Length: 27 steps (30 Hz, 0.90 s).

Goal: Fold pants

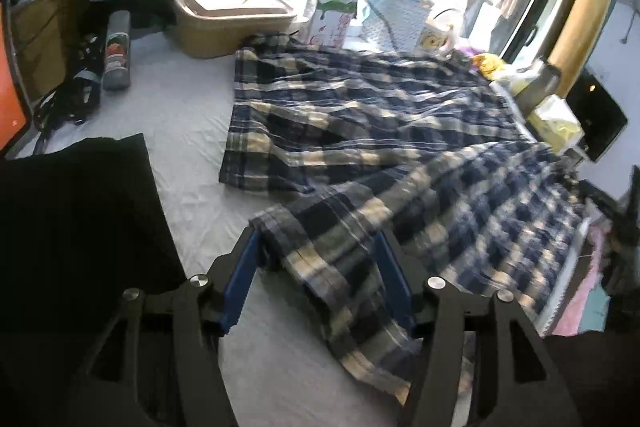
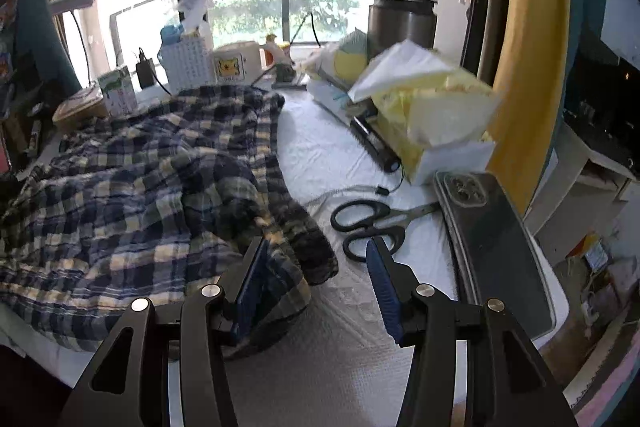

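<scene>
Blue-padded fingers of the left hand-held gripper (image 1: 318,259) sit closest to the lens, spread wide, with a hem of the plaid pants (image 1: 360,131) draped between and over them; the fabric crosses the gap but the pads do not look pressed onto it. Across the cloth, the right hand-held gripper (image 2: 316,267) is likewise spread: its left pad touches a rumpled edge of the same pants (image 2: 132,187), and its right pad hangs over bare cover.

Navy, cream and grey checks fill the middle of the left view, running from 6 o'clock up toward 12 and out to 3. The garment lies loosely spread and creased, not yet folded.

To do this step well, each gripper would probably need to close on a single, matching edge, then lift evenly so the cloth does not bunch or drag. The right one should likely take care to steer clear of the black-handled scissors (image 2: 366,223) lying just beside it at 1 o'clock.

Everything rests on a tabletop (image 1: 188,115) with a pale, wrinkled cover. A tan basket (image 1: 232,23) stands at 11 o'clock in the left view, a grey can (image 1: 117,51) at 9. Yellow tissue packs (image 2: 436,107) sit at 2 o'clock in the right view. Bright windows and a balcony rail lie beyond
</scene>
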Available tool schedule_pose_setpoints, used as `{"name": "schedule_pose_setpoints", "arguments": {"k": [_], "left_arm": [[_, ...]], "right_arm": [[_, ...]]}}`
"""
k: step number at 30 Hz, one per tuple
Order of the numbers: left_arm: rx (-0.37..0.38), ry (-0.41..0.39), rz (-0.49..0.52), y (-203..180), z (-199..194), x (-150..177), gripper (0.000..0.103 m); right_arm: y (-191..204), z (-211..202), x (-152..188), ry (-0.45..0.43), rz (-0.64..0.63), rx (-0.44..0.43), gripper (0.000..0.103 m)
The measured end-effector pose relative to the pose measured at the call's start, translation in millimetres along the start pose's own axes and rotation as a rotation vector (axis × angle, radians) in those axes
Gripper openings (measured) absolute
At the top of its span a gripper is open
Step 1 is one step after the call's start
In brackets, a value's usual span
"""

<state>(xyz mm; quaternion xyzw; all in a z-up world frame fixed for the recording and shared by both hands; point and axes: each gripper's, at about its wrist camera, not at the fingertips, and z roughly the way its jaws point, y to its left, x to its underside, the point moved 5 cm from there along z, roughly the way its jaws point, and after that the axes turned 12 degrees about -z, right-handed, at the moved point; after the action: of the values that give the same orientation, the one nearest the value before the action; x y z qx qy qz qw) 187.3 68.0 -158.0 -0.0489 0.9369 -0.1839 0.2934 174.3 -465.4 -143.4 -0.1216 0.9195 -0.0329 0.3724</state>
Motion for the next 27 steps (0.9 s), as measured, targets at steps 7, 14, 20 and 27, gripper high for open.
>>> {"name": "schedule_pose_setpoints", "arguments": {"k": [7, 14, 20, 27], "left_arm": [[0.000, -0.009, 0.020, -4.0, 21.5, -4.4, 0.021], [-0.052, -0.174, 0.007, -0.5, 8.2, -42.4, 0.005], [-0.069, -0.088, -0.017, 6.1, 35.1, -68.2, 0.027], [-0.007, -0.060, -0.045, 6.4, -17.0, -15.0, 0.065]], "right_arm": [[8.3, 12.4, 2.8, 0.020, -0.018, -0.069, 0.053], [50.5, 34.9, 7.0, 0.067, -0.071, -0.192, 0.024], [65.3, 45.7, -1.7, 0.065, -0.104, -0.170, 0.024], [59.8, 39.5, 5.5, 0.053, -0.091, -0.157, 0.024]]}}
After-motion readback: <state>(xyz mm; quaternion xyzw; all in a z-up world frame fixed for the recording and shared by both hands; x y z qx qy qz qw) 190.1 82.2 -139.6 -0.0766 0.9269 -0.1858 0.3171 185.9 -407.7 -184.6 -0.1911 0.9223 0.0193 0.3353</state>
